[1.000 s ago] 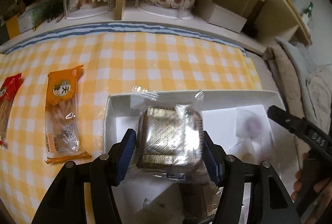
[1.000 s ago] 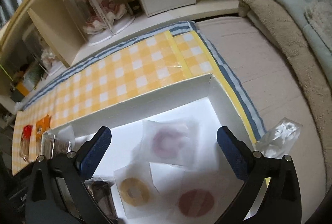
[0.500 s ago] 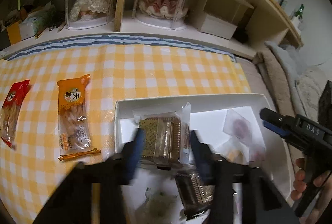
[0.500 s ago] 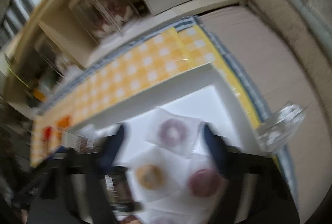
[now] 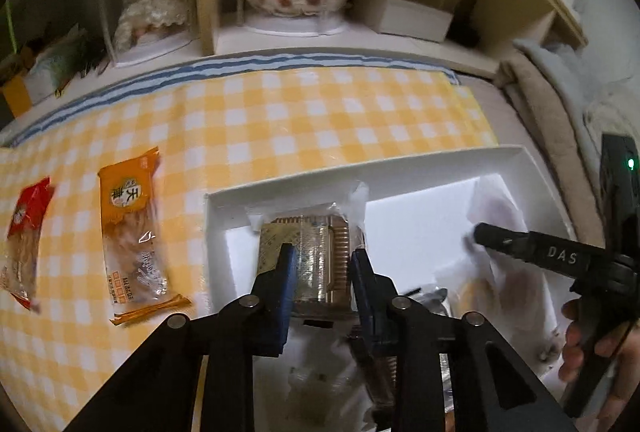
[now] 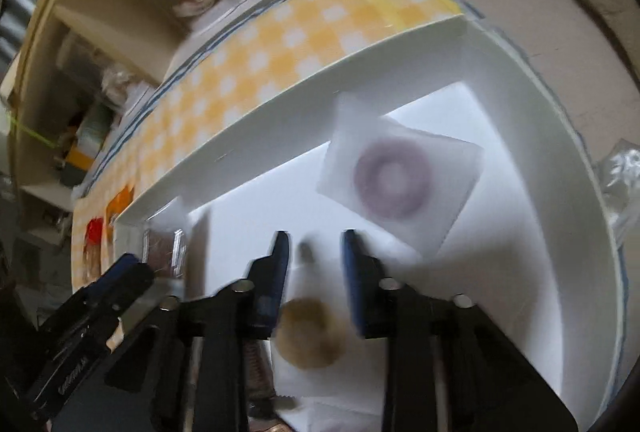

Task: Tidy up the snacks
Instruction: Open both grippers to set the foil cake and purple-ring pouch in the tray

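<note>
Both grippers' near ends are cropped; white box (image 6: 280, 104) contents blur.

Yellow-and-white checked cloth (image 5: 320, 112), white box (image 5: 400, 168), orange packet (image 5: 132, 228), red packet (image 5: 24, 236).

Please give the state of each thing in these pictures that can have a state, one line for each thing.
left gripper: partly closed, holding nothing
right gripper: partly closed over the tan ring packet
gold snack pack: lying in the box's left corner
white box: open, no lid
orange snack bag: sealed, flat on the cloth
purple ring packet: in the box
tan ring packet: in the box
</note>
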Action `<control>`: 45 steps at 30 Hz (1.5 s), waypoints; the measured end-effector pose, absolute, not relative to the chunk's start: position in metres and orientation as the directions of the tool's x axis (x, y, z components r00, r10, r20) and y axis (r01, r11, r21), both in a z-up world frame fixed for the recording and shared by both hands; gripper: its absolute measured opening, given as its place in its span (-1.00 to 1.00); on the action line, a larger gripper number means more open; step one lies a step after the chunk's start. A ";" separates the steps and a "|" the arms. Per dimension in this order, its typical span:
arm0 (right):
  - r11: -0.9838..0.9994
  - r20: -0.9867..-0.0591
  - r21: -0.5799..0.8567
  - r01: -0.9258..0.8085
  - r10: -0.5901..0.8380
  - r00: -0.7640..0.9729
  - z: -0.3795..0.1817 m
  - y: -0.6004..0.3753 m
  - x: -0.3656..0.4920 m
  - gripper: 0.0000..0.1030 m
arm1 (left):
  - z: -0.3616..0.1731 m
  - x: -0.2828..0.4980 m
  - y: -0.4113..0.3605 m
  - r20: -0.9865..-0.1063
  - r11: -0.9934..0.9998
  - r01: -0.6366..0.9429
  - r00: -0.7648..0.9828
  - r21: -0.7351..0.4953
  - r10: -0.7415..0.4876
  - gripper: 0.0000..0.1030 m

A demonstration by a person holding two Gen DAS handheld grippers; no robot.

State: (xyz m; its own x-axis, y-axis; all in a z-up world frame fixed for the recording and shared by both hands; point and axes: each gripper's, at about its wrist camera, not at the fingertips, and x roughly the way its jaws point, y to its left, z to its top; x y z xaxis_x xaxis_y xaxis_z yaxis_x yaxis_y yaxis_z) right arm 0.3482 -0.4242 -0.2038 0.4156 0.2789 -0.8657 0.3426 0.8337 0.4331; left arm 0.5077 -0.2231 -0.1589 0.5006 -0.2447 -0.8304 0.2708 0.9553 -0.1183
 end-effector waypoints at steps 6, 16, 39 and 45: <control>0.843 -0.878 0.389 0.373 0.216 0.426 -0.197 -0.439 0.340 -0.50 | -0.160 0.508 -0.212 -0.828 0.960 0.244 0.503 -0.137 -0.246 -0.32; 0.889 -0.833 0.440 0.128 0.351 0.427 -0.169 -0.387 0.335 -0.50 | -0.154 0.508 -0.195 -0.809 0.940 0.220 0.482 -0.261 -0.337 -0.40; 0.905 -0.852 0.417 0.077 0.361 0.378 -0.156 -0.368 0.301 -0.42 | -0.146 0.487 -0.227 -0.816 0.924 0.300 0.453 -0.239 -0.358 -0.69; 0.859 -0.814 0.465 0.215 0.319 0.485 -0.150 -0.421 0.289 -0.42 | -0.156 0.487 -0.248 -0.822 0.898 0.360 0.410 -0.252 -0.395 -0.69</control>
